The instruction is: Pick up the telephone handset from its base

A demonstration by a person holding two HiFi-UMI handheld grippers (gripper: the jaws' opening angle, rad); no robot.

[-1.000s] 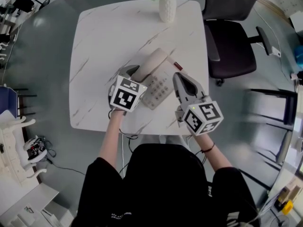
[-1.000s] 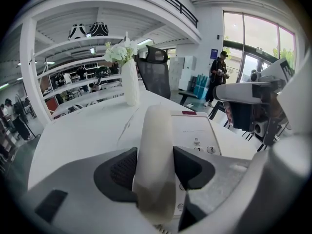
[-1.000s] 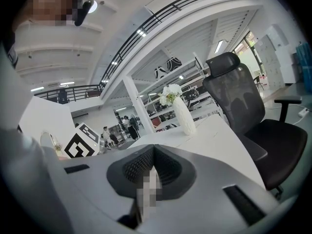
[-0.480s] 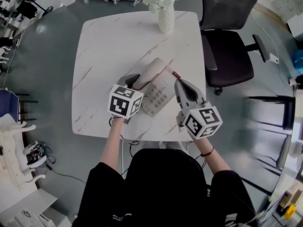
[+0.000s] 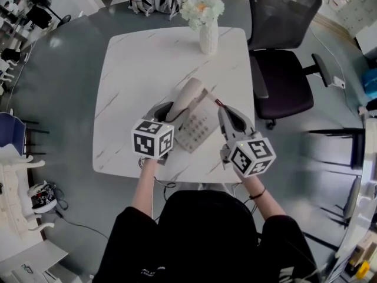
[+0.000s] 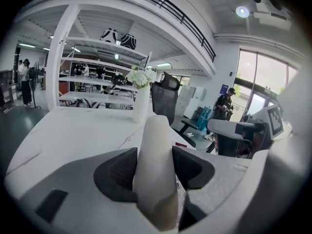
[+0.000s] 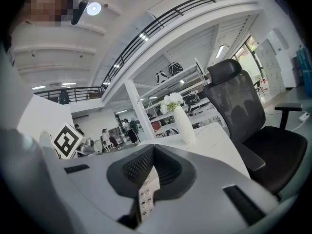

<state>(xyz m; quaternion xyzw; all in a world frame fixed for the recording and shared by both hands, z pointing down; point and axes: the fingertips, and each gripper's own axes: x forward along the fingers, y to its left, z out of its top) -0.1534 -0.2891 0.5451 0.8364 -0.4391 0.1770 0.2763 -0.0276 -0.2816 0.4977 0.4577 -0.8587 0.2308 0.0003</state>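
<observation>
Left claw: the left gripper is clamped across the cream plastic telephone handset.
Handset: it slants toward one o'clock, along the nine o'clock side of the pale grey push-button telephone base.
Right claw: the right gripper has its tips together at the base's three o'clock edge, perhaps pinching it.
Table: white marble-look square tabletop, with a white ribbed vase of flowers at twelve o'clock.
</observation>
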